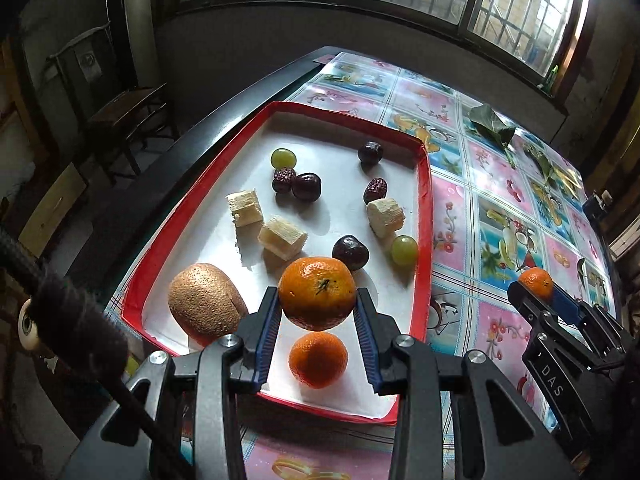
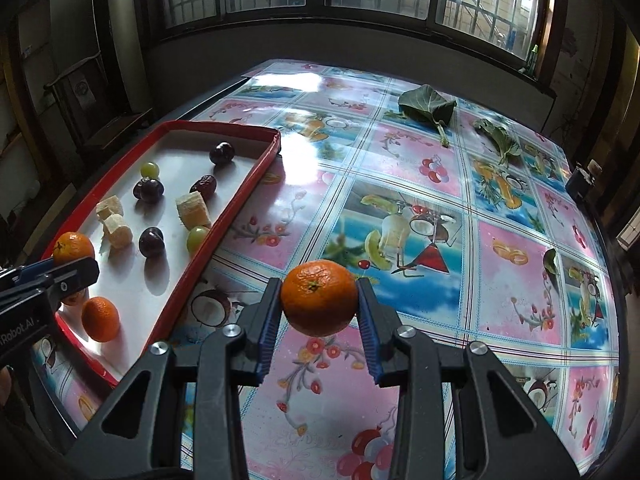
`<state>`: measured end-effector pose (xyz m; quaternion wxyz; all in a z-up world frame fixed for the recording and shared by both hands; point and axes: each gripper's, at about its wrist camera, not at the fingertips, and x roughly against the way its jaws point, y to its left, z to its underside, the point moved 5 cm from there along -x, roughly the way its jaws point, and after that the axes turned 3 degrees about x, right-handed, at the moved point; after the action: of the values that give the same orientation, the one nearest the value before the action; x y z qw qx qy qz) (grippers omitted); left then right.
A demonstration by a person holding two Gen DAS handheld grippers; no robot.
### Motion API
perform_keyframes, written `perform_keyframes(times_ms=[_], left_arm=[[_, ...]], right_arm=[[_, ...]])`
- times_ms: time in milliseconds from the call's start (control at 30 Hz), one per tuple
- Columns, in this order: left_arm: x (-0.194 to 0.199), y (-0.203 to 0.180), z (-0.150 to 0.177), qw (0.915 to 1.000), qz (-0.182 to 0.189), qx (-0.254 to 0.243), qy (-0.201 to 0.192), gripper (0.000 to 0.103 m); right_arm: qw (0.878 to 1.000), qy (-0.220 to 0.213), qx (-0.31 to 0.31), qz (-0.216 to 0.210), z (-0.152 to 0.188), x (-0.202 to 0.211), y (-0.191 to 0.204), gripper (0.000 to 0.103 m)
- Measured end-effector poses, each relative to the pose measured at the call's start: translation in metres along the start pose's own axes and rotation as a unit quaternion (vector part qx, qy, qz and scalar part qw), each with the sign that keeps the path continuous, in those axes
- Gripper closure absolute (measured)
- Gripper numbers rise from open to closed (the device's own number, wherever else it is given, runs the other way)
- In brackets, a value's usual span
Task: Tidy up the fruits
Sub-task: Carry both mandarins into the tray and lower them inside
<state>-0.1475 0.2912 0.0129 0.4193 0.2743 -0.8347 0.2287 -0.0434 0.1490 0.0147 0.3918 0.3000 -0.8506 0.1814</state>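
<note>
1. Orange mandarin sits clamped in the left claw at lower centre, above the red tray.
2. Right claw grips a second mandarin over the patterned surface, lower centre.
3. Third mandarin lies in the tray beside a kiwi.

In the right wrist view the left gripper hides the kiwi and part of one mandarin.
</note>
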Motion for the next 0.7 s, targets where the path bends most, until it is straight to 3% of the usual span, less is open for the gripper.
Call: perform_keyframes(times_ms=[100,367,467,533,700], left_arm=[[-0.002,0.011,-0.003,0.9999,0.005,0.009,0.005,0.067],[-0.007,0.054,-0.019,0.9985,-0.003,0.054,0.007,0.067],[-0.008,0.059,-0.028,0.9983,0.000,0.059,0.005,0.067],[-0.011,0.060,-0.035,0.9979,0.012,0.064,0.007,0.067],[-0.027,0.061,-0.072,0.9974,0.005,0.072,0.001,0.067]], right_arm=[[1.000,0.001,-0.001,-0.011,-0.002,-0.002,0.004,0.065],[0.996,-0.010,-0.014,-0.093,-0.025,-0.008,0.023,0.064],[0.990,-0.003,-0.025,-0.141,-0.042,-0.019,0.037,0.064],[0.987,-0.006,-0.018,-0.157,-0.056,-0.025,0.050,0.064],[0.983,0.004,-0.005,-0.184,-0.093,-0.053,0.081,0.064]])
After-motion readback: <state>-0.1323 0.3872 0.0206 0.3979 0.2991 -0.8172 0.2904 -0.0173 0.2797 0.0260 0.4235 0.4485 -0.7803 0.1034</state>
